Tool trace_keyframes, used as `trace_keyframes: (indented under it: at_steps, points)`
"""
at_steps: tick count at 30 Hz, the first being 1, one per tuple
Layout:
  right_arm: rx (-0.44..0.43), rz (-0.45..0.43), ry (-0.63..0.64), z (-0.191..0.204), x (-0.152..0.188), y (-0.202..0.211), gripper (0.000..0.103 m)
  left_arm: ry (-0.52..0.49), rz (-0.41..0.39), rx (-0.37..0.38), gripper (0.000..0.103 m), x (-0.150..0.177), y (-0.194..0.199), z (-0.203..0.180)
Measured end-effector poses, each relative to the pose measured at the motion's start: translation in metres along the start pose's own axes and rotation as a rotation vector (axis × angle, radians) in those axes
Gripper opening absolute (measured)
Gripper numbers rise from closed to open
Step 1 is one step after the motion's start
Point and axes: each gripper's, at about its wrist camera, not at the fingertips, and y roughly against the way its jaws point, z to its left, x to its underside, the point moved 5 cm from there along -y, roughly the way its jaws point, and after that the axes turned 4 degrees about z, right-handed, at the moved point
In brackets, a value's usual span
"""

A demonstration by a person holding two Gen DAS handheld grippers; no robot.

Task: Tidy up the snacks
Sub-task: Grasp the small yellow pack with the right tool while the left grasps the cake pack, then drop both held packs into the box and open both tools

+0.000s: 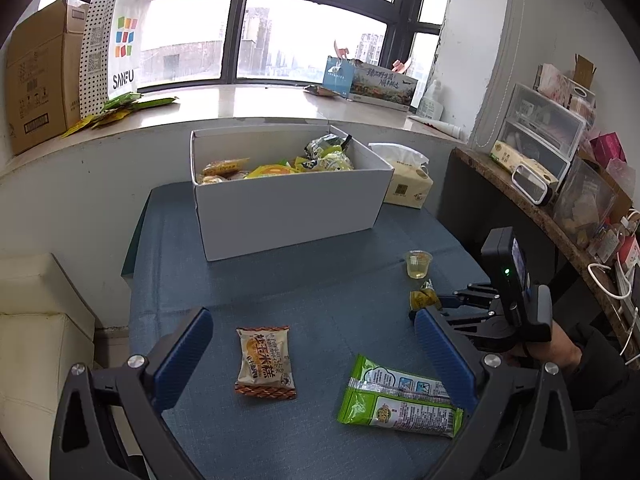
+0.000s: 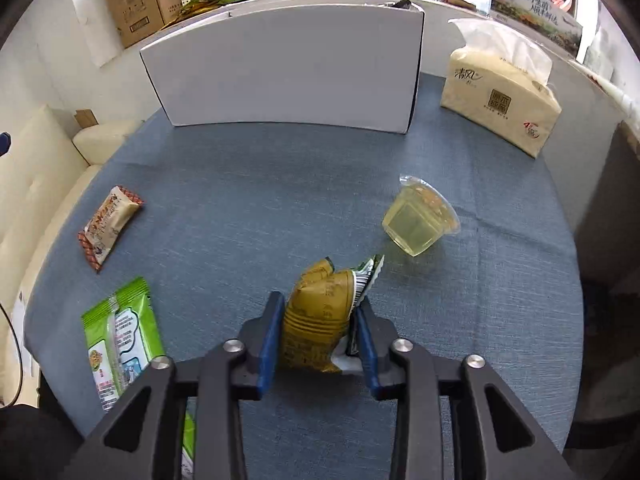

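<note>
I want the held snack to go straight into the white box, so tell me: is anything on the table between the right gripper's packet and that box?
Nothing visible blocks it. The right gripper is shut on the olive-gold packet, and bare blue cloth runs up to the white box. The jelly cup sits off to the right; only the box's front wall must be cleared.
</note>
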Motion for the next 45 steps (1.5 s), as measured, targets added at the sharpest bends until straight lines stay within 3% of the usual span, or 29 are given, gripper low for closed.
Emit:
trace_keyframes:
  at_steps: [7, 13, 16, 19, 24, 26, 28, 29, 37, 45]
  points:
    - [-0.065, -0.069, -0.018, 0.0, 0.003, 0.035, 0.034, -0.014, 0.039, 0.007, 0.103, 0.007, -0.011, 0.0]
    - [-0.102, -0.183, -0.038, -0.006, 0.005, 0.089, 0.034, -0.036, 0.253, -0.047, 0.103, 0.024, -0.072, 0.01]
    - [-0.078, -0.229, -0.033, -0.004, 0.004, 0.111, 0.034, 0.016, 0.361, -0.077, 0.103, 0.035, -0.106, 0.027]
    - [-0.037, -0.252, -0.028, -0.001, 0.005, 0.118, 0.034, 0.075, 0.407, -0.07, 0.103, 0.041, -0.124, 0.039]
    - [-0.055, -0.244, -0.058, -0.006, 0.007, 0.12, 0.034, 0.105, 0.436, -0.073, 0.102, 0.043, -0.136, 0.047]
    - [-0.054, -0.238, -0.055, -0.006, 0.009, 0.116, 0.034, 0.091, 0.427, -0.069, 0.099, 0.042, -0.134, 0.047]
    - [-0.052, -0.228, -0.055, -0.006, 0.011, 0.112, 0.034, 0.044, 0.412, -0.116, 0.071, 0.042, -0.132, 0.048]
    - [-0.053, -0.228, -0.058, -0.006, 0.011, 0.111, 0.034, 0.033, 0.402, -0.125, 0.045, 0.038, -0.129, 0.049]
    - [-0.061, -0.238, -0.048, -0.002, 0.008, 0.111, 0.034, 0.066, 0.206, -0.056, 0.044, 0.016, -0.079, 0.043]
    - [-0.106, -0.31, -0.064, 0.002, -0.032, 0.122, 0.034, 0.041, -0.141, -0.002, 0.044, -0.058, -0.004, 0.029]
